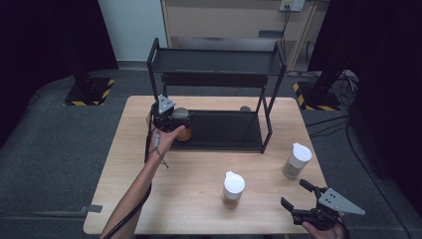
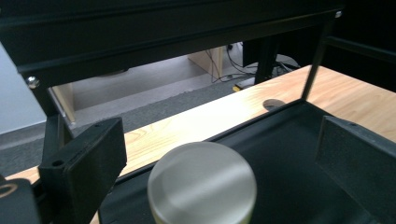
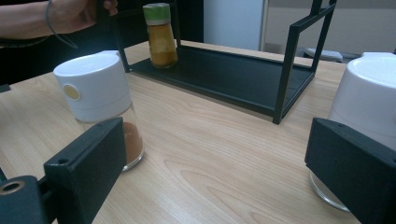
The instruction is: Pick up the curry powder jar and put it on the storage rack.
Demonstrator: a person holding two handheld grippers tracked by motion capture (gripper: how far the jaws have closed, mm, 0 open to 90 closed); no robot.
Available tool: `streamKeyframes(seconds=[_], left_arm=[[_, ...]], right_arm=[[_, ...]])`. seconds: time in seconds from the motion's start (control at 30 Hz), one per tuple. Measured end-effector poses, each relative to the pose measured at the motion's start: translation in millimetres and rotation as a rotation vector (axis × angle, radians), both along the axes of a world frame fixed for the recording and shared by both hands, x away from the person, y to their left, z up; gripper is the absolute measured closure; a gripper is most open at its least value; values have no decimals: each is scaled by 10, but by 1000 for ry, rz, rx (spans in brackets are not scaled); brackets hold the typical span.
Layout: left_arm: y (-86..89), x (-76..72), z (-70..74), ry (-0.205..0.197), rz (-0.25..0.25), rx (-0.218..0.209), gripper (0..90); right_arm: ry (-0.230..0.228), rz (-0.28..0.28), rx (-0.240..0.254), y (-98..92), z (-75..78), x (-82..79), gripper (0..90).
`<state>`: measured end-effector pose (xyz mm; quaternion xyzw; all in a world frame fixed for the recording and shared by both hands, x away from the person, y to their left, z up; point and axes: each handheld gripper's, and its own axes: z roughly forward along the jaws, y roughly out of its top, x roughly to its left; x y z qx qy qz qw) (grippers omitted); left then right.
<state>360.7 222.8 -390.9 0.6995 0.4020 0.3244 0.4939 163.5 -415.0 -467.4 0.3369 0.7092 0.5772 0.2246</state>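
Placing spice jars on the black rack (image 1: 219, 130) appears to be the work in hand. We find the yellow spice jar (image 3: 160, 35) standing upright on the rack's lower shelf, at its left end. Our left gripper (image 1: 171, 118) is released, its jaws wide on either side of the jar's lid (image 2: 201, 182), clear of it. Our right gripper (image 1: 293, 200) waits open over the table's near right corner, between two white-capped jars (image 1: 233, 188) (image 1: 297, 160). We recommend lifting the left gripper straight up, so neither jaw clips the lid or the upper shelf.
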Motion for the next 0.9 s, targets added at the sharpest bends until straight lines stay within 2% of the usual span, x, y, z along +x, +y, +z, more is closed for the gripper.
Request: streamKeyframes(seconds=[0.27,0.47,0.57,0.7,0.9], left_arm=[[80,-86,176,2,-50,-3,7],[156,-182,289,7,-90,24,6],[190,-250,322,-10,-108,39,6],[253,-329,345,-16,-130,26,6],[342,-451,330,-30,-170,28,6]], right_arm=[[0,-1,0,4,1,-2,60],[-2,-3,-1,3,1,-5,60],[-1,-4,0,5,-1,-3,60],[-1,-5,-2,8,0,-3,59],[-3,-6,-4,11,3,-7,60]])
